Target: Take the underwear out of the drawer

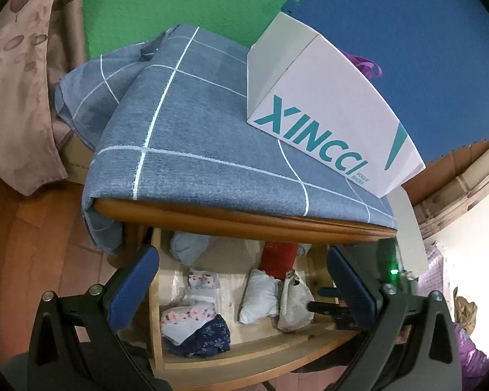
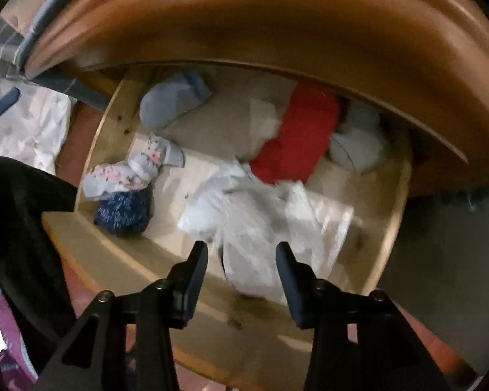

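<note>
Wooden drawer (image 2: 391,215) stood open; underwear (image 2: 260,224) lay near its front edge. Right hand-held gripper (image 2: 243,260) hovered just above it, half open, empty, lined up to pinch. Left hand-held gripper (image 1: 244,280) wide open, empty, held back.

I read one item: white box (image 1: 329,110), upper right of my left wrist view, lettered "XINCCI" in teal, with small "VOGUE SHOES" beside it. Nothing legible in my right wrist view.
</note>
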Motion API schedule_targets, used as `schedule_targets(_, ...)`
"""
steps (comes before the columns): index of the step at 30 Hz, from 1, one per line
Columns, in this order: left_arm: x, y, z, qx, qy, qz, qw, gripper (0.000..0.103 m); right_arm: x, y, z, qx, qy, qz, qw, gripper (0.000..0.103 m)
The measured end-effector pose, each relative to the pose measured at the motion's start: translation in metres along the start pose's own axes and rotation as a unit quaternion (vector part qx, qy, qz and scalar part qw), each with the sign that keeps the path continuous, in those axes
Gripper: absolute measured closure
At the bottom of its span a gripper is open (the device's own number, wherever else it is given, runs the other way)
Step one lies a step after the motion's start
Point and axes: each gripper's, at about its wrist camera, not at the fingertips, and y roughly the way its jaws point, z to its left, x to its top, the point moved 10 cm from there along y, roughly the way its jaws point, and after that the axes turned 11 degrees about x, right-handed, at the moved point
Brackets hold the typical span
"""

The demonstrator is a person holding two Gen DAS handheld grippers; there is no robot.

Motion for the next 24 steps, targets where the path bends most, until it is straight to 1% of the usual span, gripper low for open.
schedule_targets(1,0.000,0.001,0.000,0.000,0.000,0.001,1.0000,0.001,0.003,0.006,0.000,-0.013,-0.005,0.003,1.000,0.051)
schedule_targets(2,-0.001,0.002,-0.001,0.001,0.001,0.003,1.0000,0.001,0.007,0.012,-0.001,-0.041,-0.015,0.000,0.999,0.043)
schedule_targets(3,-0.001,0.002,-0.002,0.002,0.004,0.005,1.0000,0.001,0.011,0.019,-0.001,-0.074,-0.033,-0.007,0.997,0.040)
schedule_targets(5,-0.002,0.003,-0.003,0.008,0.013,0.005,0.9999,0.001,0.015,0.036,0.000,-0.124,-0.079,-0.006,0.989,0.039)
schedule_targets(6,-0.003,0.003,-0.003,0.008,0.015,0.005,0.9998,0.001,0.016,0.040,-0.002,-0.146,-0.089,-0.004,0.985,0.039)
schedule_targets(7,-0.003,0.004,-0.004,0.008,0.016,0.005,0.9998,0.001,0.016,0.043,-0.002,-0.152,-0.094,-0.003,0.984,0.039)
schedule_targets(8,-0.003,0.004,-0.004,0.008,0.016,0.005,0.9998,0.001,0.014,0.048,-0.001,-0.150,-0.097,0.002,0.984,0.039)
schedule_targets(10,-0.003,0.005,-0.004,0.008,0.014,0.007,0.9998,0.001,0.002,0.066,-0.007,-0.158,-0.097,0.044,0.982,0.039)
schedule_targets(11,-0.003,0.005,-0.004,0.009,0.014,0.007,0.9998,0.001,-0.010,0.081,-0.015,-0.149,-0.076,0.075,0.983,0.039)
schedule_targets(12,-0.003,0.004,-0.003,0.009,0.013,0.007,0.9998,0.001,-0.016,0.090,-0.019,-0.138,-0.065,0.083,0.985,0.039)
schedule_targets(13,-0.003,0.004,-0.003,0.009,0.013,0.007,0.9999,0.001,-0.020,0.097,-0.022,-0.136,-0.067,0.082,0.985,0.039)
schedule_targets(14,-0.003,0.003,-0.003,0.009,0.013,0.005,0.9999,0.001,-0.025,0.104,-0.027,-0.142,-0.074,0.089,0.983,0.048)
schedule_targets(15,-0.003,0.004,-0.003,0.010,0.012,0.005,0.9999,0.001,-0.027,0.108,-0.028,-0.136,-0.072,0.093,0.984,0.057)
schedule_targets(16,-0.002,0.004,-0.002,0.010,0.011,0.005,0.9999,0.001,-0.028,0.110,-0.031,-0.128,-0.066,0.093,0.985,0.073)
schedule_targets(17,-0.003,0.005,-0.002,0.011,0.009,0.007,0.9999,0.001,-0.029,0.110,-0.032,-0.124,-0.064,0.091,0.986,0.078)
schedule_targets(19,-0.003,0.006,-0.001,0.013,0.006,0.009,0.9999,0.001,-0.030,0.107,-0.033,-0.117,-0.066,0.077,0.988,0.083)
schedule_targets(21,-0.003,0.005,-0.001,0.012,0.006,0.007,0.9999,0.001,-0.031,0.093,-0.028,-0.103,-0.073,0.044,0.991,0.084)
schedule_targets(22,-0.003,0.004,0.000,0.012,0.007,0.006,0.9999,0.001,-0.031,0.085,-0.026,-0.087,-0.067,0.028,0.994,0.084)
schedule_targets(24,-0.003,0.004,-0.001,0.012,0.009,0.004,0.9999,0.001,-0.033,0.059,-0.018,-0.036,-0.046,-0.015,0.998,0.084)
